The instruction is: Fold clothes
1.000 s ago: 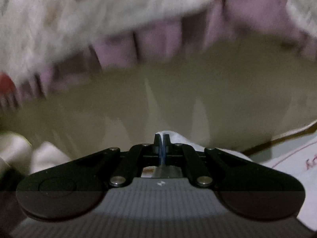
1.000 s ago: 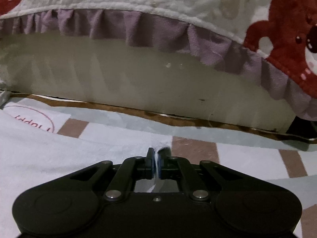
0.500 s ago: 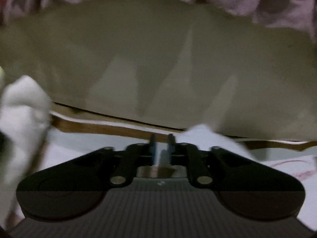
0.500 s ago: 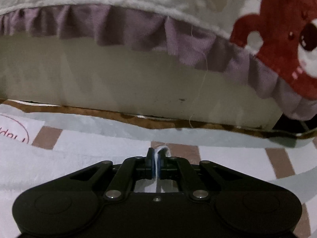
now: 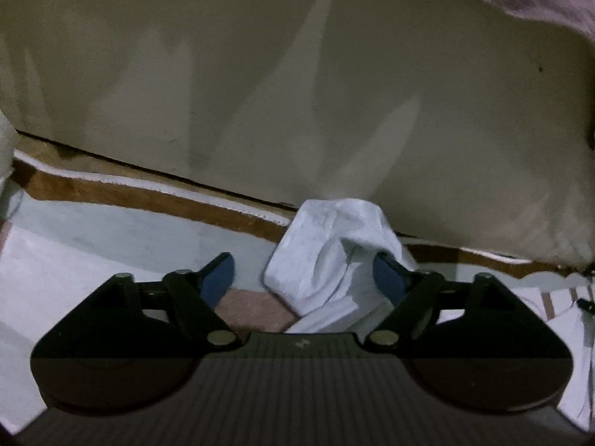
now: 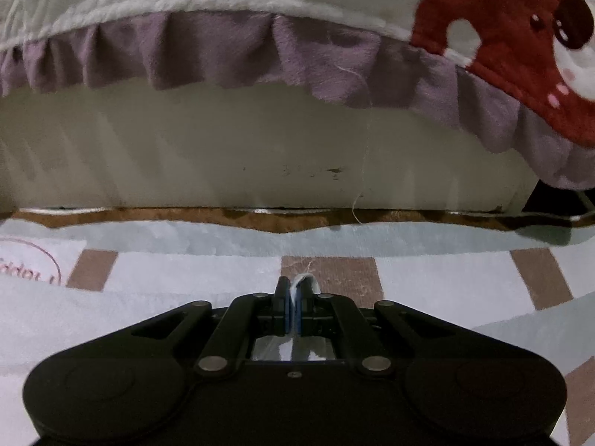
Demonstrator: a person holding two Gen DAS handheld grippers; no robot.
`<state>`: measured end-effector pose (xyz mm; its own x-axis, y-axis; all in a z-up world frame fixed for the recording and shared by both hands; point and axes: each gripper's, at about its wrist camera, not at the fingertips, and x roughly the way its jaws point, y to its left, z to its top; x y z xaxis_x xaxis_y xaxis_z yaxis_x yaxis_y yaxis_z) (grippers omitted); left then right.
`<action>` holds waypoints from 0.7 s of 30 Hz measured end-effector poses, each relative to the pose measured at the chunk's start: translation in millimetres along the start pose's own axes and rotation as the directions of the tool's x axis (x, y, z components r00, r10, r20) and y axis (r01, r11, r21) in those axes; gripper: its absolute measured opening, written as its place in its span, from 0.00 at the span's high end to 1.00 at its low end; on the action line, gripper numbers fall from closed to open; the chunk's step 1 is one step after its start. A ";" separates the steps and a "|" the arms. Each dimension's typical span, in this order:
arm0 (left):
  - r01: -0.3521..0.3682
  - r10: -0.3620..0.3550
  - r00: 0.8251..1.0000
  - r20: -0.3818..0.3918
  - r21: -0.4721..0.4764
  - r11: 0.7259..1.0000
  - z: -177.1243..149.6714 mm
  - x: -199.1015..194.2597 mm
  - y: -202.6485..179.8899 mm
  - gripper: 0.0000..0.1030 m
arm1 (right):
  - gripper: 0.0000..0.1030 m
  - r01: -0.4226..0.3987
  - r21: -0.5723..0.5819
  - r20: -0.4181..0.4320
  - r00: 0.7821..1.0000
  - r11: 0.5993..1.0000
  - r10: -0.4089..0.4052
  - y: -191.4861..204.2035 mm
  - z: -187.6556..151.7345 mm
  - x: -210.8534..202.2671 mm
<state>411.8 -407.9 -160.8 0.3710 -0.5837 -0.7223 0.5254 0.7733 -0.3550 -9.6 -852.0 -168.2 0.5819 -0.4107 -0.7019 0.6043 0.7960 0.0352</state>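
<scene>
Now the left gripper point(image 5: 303, 273), clamped shut a second ago, is opening; the crumpled white cloth corner point(image 5: 327, 249) stands loose between its blue pads, over the checked rug point(image 5: 93, 252). Meanwhile the right gripper point(image 6: 295, 290) pinches white fabric point(image 6: 302, 281). One fold end seems placed.

I see a pale blanket point(image 6: 223, 316) with brown squares covering the floor, and a white garment point(image 5: 327, 256) lies crumpled on it.

dim indoor light, soft shadows, fisheye-bent edges, slight blur at top.
</scene>
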 end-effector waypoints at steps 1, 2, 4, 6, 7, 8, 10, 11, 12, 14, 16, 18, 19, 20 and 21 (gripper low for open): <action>0.000 0.000 1.000 0.000 0.001 1.000 -0.1 0.2 -2.3 0.18 | 0.98 -0.003 0.000 -0.004 1.000 1.000 0.003 -0.5 -0.1 0.5; 0.015 -0.015 1.000 0.011 0.002 1.000 -0.8 -2.2 -4.6 0.19 | 0.98 -0.004 -0.005 -0.009 1.000 1.000 0.004 -0.3 -0.2 1.4; 0.062 -0.064 0.994 0.085 0.023 0.998 -5.5 -14.8 -11.2 0.45 | 0.98 -0.003 -0.008 -0.011 1.000 1.000 0.003 0.0 -0.7 1.6; 0.006 -0.027 0.980 0.195 0.106 0.994 -12.7 -23.8 -25.7 0.58 | 0.98 -0.002 -0.005 -0.010 1.000 1.000 0.002 0.2 -1.2 1.5; -0.064 0.029 0.976 0.215 0.155 0.986 -15.6 -21.8 -35.6 0.58 | 0.98 0.001 -0.006 -0.012 1.000 1.000 -0.001 1.0 -2.0 2.2; -0.084 0.045 0.979 0.201 0.190 0.978 -18.3 -15.6 -42.8 0.58 | 0.98 0.006 -0.014 -0.016 1.000 1.000 -0.006 2.5 -3.6 3.6; -0.054 0.027 0.992 0.125 0.216 0.975 -21.5 -2.0 -51.0 0.52 | 0.97 0.017 -0.027 -0.008 1.000 1.000 -0.017 5.5 -6.9 5.5; -0.023 0.011 0.998 0.067 0.180 0.983 -21.5 4.2 -51.4 0.51 | 0.97 0.020 -0.023 -0.006 1.000 1.000 -0.020 5.9 -7.2 5.9; -0.017 0.010 0.999 0.051 0.144 0.989 -22.4 6.2 -51.4 0.49 | 0.96 0.021 -0.020 -0.008 1.000 1.000 -0.021 6.0 -7.1 5.9; -0.026 0.017 0.997 0.078 0.114 0.993 -24.9 4.2 -54.1 0.39 | 0.96 0.018 -0.016 -0.019 1.000 1.000 -0.018 5.5 -5.8 5.1; -0.048 0.038 0.994 0.106 0.100 0.994 -26.4 3.1 -57.7 0.28 | 0.96 0.015 -0.025 -0.029 0.999 1.000 -0.016 5.8 -5.4 3.8; -0.127 0.113 0.987 0.114 0.122 0.984 -27.0 10.0 -66.2 0.17 | 0.95 0.012 -0.038 -0.039 0.999 0.999 -0.014 6.3 -5.3 2.3; -0.170 0.154 0.982 0.111 0.146 0.975 -27.6 15.5 -72.0 0.16 | 0.95 0.008 -0.047 -0.038 0.999 0.999 -0.010 6.5 -6.0 2.3; -0.212 0.195 0.975 0.109 0.171 0.962 -28.1 21.0 -77.8 0.16 | 0.93 0.002 -0.058 -0.032 0.999 0.998 -0.004 6.7 -7.5 2.9; -0.202 0.186 0.978 0.093 0.207 0.957 -30.1 27.6 -86.1 0.16 | 0.93 -0.005 -0.058 -0.031 1.000 0.998 0.003 5.8 -7.8 3.4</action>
<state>353.7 -483.1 -168.0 0.5320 -0.4504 -0.7170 0.5866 0.8067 -0.0714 -8.3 -845.3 -175.9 0.5664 -0.3940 -0.7238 0.5687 0.8226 -0.0027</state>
